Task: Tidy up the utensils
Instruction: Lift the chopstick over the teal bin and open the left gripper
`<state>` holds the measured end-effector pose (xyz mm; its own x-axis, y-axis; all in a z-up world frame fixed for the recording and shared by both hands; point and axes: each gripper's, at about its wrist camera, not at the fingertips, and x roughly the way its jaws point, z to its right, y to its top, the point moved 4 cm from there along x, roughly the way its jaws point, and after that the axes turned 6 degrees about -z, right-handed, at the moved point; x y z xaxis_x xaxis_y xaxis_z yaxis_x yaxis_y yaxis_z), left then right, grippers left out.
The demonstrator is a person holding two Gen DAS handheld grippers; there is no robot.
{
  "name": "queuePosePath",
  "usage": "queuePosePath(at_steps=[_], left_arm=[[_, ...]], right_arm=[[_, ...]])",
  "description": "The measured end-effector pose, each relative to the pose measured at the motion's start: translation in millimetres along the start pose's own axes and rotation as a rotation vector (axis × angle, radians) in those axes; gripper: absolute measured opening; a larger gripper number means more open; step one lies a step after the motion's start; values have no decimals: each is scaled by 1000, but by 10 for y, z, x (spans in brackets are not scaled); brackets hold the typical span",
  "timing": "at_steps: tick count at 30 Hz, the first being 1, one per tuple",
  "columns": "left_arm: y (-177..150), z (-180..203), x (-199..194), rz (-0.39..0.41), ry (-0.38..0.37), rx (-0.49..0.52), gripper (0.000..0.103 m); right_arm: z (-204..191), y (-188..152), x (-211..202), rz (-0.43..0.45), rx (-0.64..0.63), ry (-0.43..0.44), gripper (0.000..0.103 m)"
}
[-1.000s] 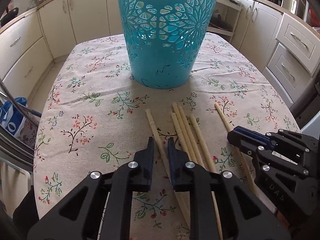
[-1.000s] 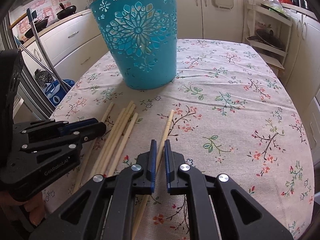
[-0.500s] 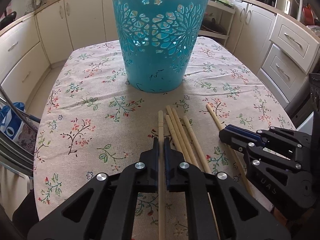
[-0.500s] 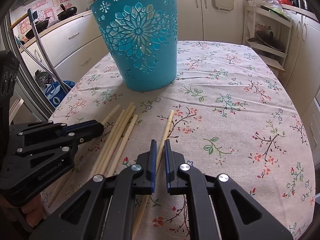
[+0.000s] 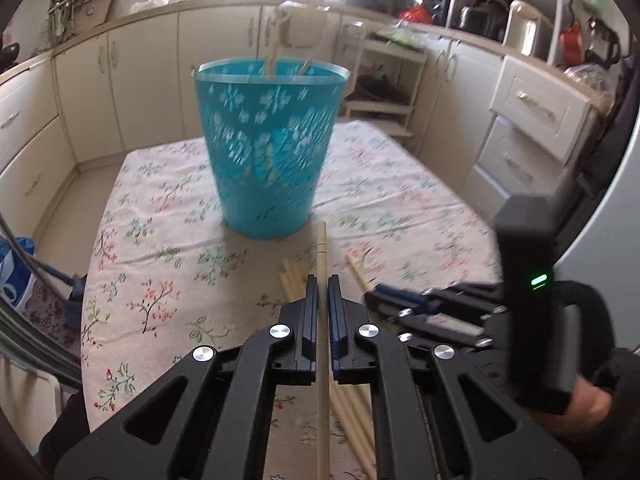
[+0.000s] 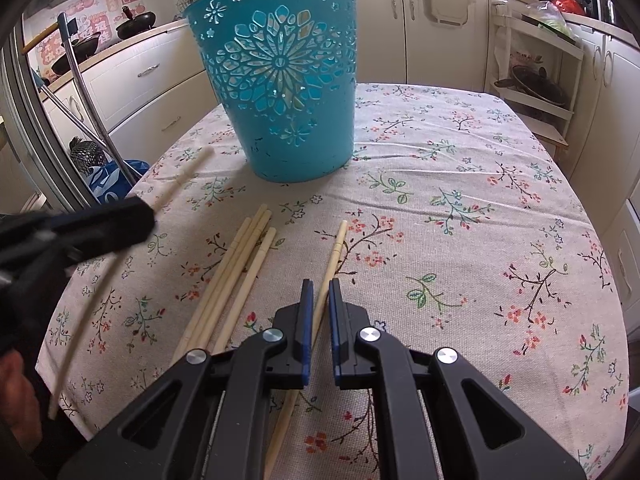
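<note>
A teal cut-out basket (image 5: 272, 152) (image 6: 280, 92) stands upright on the flowered tablecloth (image 6: 460, 208), with blurred stick ends showing above its rim. My left gripper (image 5: 323, 280) (image 6: 146, 216) is shut on one wooden chopstick (image 5: 322, 248) (image 6: 80, 320), held off the cloth and pointing toward the basket. Three more chopsticks (image 6: 240, 264) lie together on the cloth in front of the basket. A single chopstick (image 6: 336, 248) lies to their right and shows through the narrow slit of my right gripper (image 6: 321, 292) (image 5: 376, 294), which is shut just over it.
Cream kitchen cabinets (image 5: 132, 92) ring the table. A white shelf rack (image 6: 532, 80) stands past the far right corner. Metal poles and a blue bag (image 6: 108, 180) sit off the table's left edge. A person's hand (image 5: 588, 404) holds the right gripper's grip.
My left gripper closed on a chopstick that lay on the cloth and lifted it upward, tilting toward the basket. The right gripper has not moved.
</note>
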<state>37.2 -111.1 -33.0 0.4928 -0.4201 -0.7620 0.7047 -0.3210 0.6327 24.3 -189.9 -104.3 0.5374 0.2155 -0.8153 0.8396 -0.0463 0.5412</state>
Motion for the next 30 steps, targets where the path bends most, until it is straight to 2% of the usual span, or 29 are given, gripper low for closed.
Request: queuePosePath(at_steps=[5, 14, 18, 24, 27, 30], left_arm=[[310, 53, -389, 111, -71, -2, 5], [1204, -26, -871, 332, -88, -29, 5], [1613, -106, -847, 406, -78, -48, 5], [2204, -392, -761, 529, -85, -165, 5], [2383, -472, -675, 571, -62, -190, 5], [2461, -540, -483, 572, -31, -213, 5]], right_arm=[[-6, 6, 1, 1, -2, -1, 8], [1, 14, 6, 2, 5, 4, 8], [0, 8, 4, 2, 5, 4, 8], [-13, 5, 9, 3, -8, -4, 8], [-34, 0, 8, 2, -24, -15, 8], [-56, 0, 8, 3, -41, -30, 8]])
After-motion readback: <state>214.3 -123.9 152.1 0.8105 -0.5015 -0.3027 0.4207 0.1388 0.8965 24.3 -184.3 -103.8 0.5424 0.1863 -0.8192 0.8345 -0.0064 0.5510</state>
